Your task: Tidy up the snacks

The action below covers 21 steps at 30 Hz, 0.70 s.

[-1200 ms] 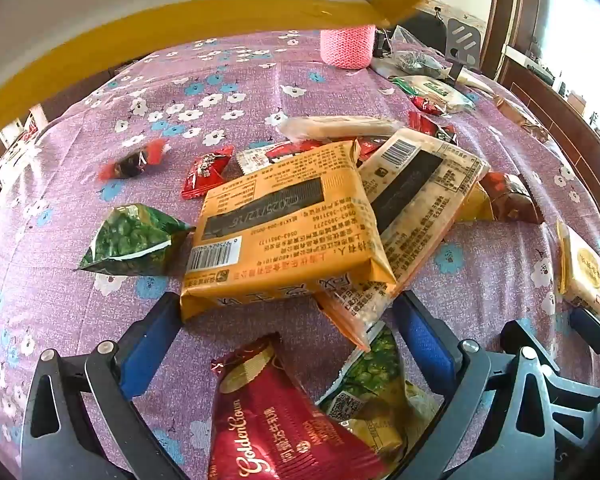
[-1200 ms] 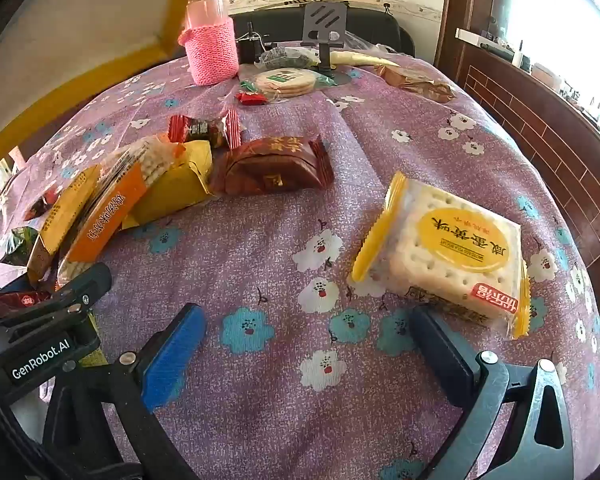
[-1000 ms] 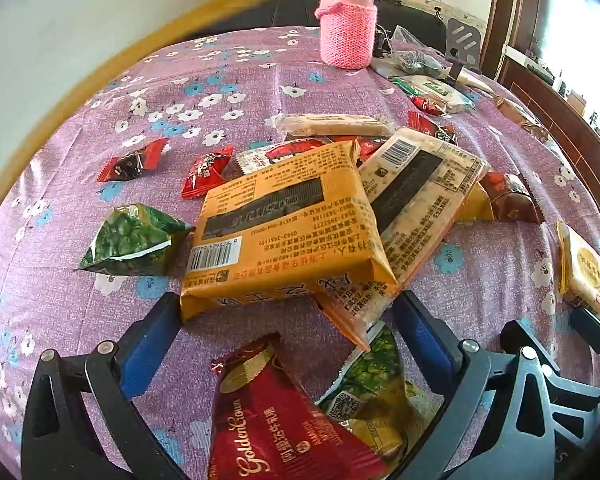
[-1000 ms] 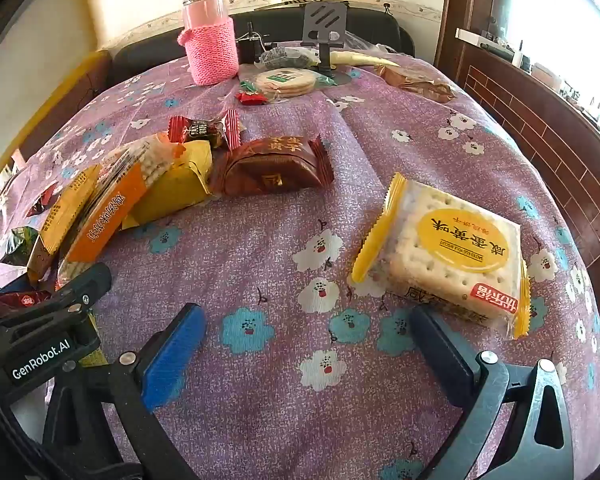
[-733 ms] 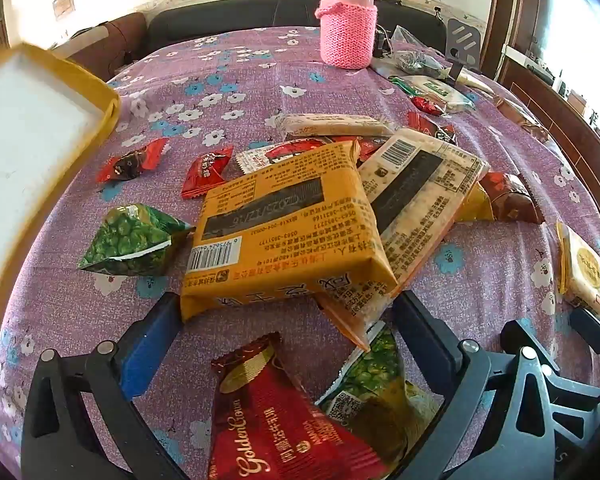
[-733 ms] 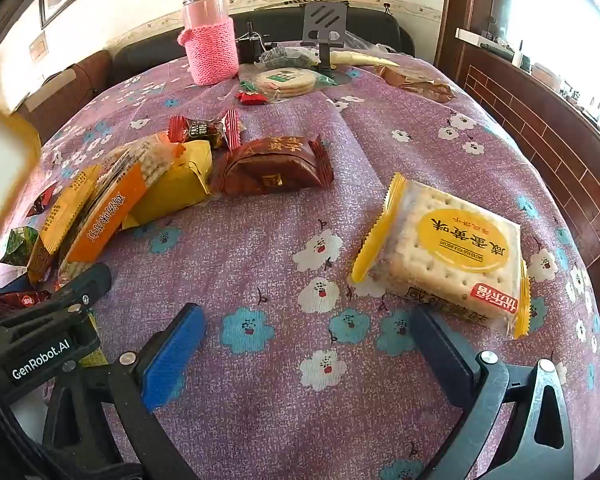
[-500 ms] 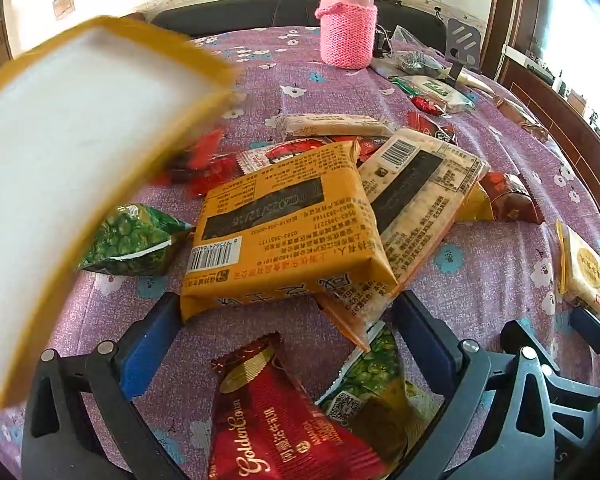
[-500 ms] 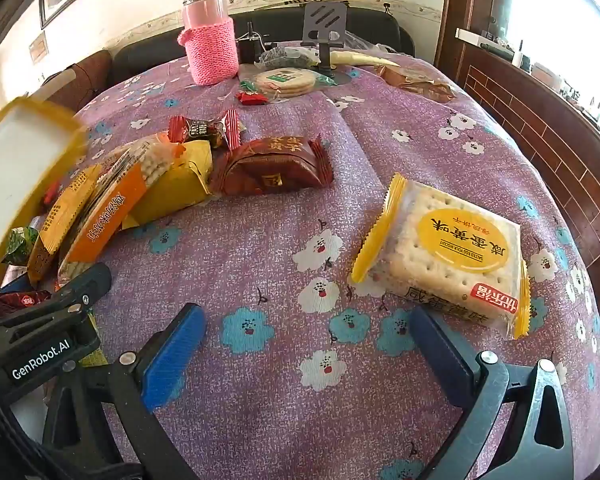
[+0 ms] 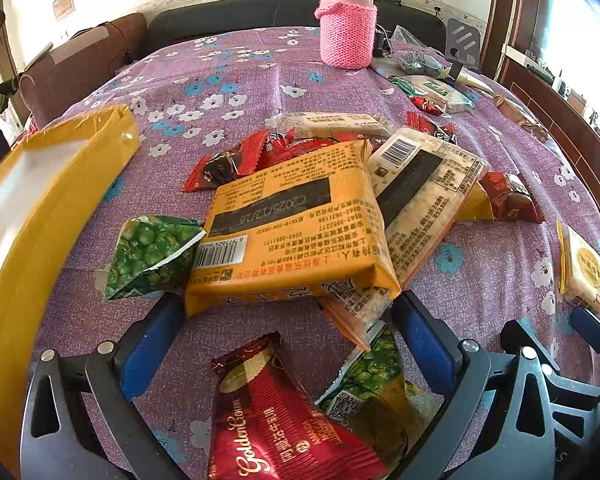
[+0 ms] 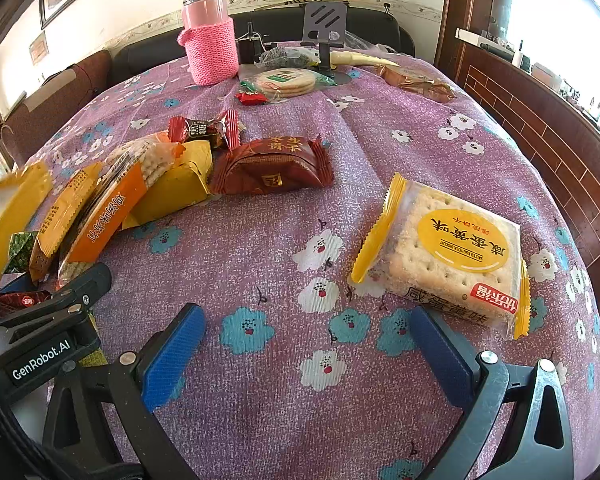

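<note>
Left wrist view: a yellow tray (image 9: 40,216) has just landed left of the snack pile (image 9: 292,224); left gripper (image 9: 288,332) spread, empty. Right wrist view: right gripper (image 10: 308,340) apart beside the cracker pack (image 10: 444,256). Sorting can probably begin.

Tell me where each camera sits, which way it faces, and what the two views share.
Left wrist: on the left tongs, low over the table, facing the heaped snacks around the orange packet; both blue fingers show, open and empty.
Right wrist: on the right tongs, facing across the purple cloth past the salted egg biscuit pack; open fingers show, plus the left tongs' body at left.
Shared: the pink flask, the biscuit pack, the orange packet.
</note>
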Available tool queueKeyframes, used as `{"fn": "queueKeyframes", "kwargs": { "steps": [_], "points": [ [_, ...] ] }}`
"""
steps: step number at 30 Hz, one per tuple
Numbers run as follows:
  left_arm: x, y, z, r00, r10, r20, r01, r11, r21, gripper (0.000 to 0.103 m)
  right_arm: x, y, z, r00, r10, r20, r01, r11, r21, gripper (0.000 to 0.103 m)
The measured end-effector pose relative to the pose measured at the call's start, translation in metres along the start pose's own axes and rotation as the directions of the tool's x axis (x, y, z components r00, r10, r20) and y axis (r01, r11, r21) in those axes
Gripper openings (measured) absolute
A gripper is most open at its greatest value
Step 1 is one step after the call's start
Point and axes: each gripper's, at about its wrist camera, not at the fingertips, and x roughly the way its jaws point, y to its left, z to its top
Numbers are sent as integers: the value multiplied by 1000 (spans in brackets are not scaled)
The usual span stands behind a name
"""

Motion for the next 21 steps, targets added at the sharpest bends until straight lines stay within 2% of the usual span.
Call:
{"fn": "queueKeyframes", "kwargs": {
  "steps": [21],
  "points": [
    [-4, 2, -5, 1000, -20, -3, 20, 999, 24, 103, 0, 0, 0, 1000, 0, 0, 0, 1000, 0, 103]
  ]
}}
